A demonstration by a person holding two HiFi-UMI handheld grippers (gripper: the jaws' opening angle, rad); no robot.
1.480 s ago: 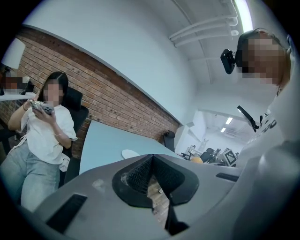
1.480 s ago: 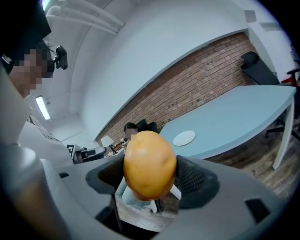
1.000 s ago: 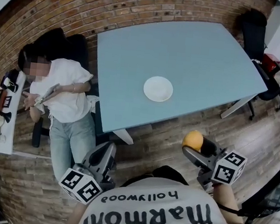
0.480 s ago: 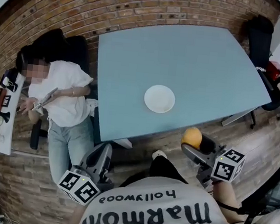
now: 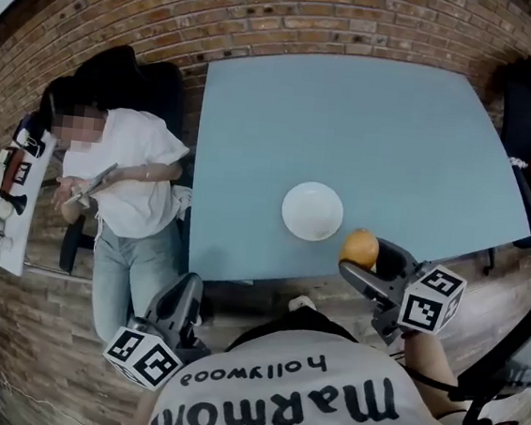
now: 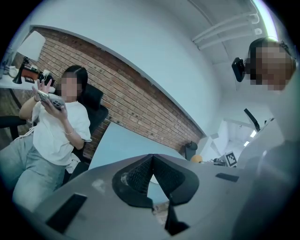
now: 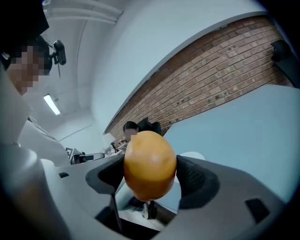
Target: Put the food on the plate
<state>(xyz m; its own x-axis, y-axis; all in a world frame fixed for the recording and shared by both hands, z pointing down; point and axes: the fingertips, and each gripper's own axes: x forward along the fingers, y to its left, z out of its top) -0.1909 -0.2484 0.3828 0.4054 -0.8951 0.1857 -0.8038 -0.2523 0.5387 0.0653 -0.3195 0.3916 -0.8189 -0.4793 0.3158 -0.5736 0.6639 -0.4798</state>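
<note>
A white round plate [image 5: 313,211] lies near the front edge of the light blue table [image 5: 350,121]. My right gripper [image 5: 362,261] is shut on an orange round fruit [image 5: 360,248], held over the table's front edge just right of the plate. The right gripper view shows the orange fruit [image 7: 150,164] filling the space between the dark pads, with a sliver of the plate [image 7: 190,155] behind it. My left gripper [image 5: 180,306] hangs low at the front left, off the table, its jaws pressed together with nothing between them [image 6: 151,174].
A seated person in a white shirt [image 5: 127,183] sits by the table's left side on a black chair [image 5: 119,78]. A brick wall [image 5: 268,9] runs behind the table. Black chairs [image 5: 527,102] stand at the right. A white desk [image 5: 1,217] is at far left.
The table and plate have come closer in the head view. My right gripper with the orange fruit now reaches the table's front edge beside the plate. The left gripper stays low.
</note>
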